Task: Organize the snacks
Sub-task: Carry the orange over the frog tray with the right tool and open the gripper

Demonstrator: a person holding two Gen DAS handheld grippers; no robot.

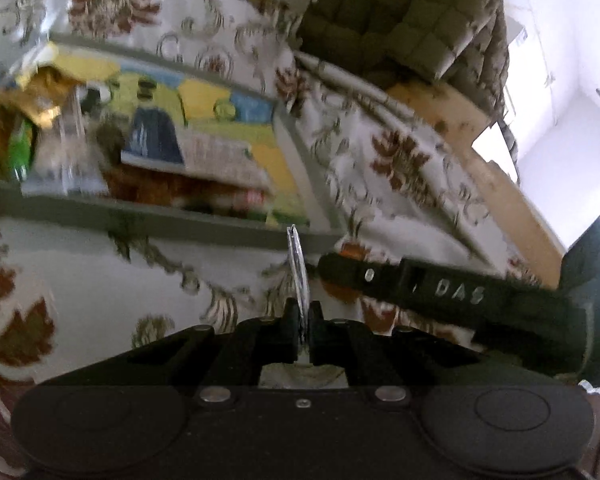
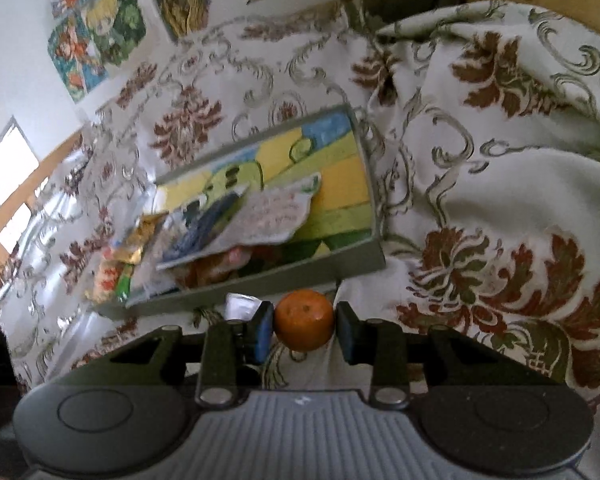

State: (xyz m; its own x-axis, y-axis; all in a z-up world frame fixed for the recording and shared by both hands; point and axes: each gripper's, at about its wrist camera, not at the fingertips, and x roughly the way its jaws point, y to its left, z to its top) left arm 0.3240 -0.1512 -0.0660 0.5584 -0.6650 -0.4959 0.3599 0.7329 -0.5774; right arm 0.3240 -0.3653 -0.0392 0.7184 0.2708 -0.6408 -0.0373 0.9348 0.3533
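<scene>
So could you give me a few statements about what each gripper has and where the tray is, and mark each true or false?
1. The right gripper holds an orange. True.
2. The left gripper is wide open and empty. False: it is shut on a thin silvery wrapper.
3. The tray holds several snack packets. True.
4. The tray sits on bare wood. False: it lies on a flowered cloth.

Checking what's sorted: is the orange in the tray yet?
Out. The right gripper holds the orange above the cloth, short of the tray.
</scene>
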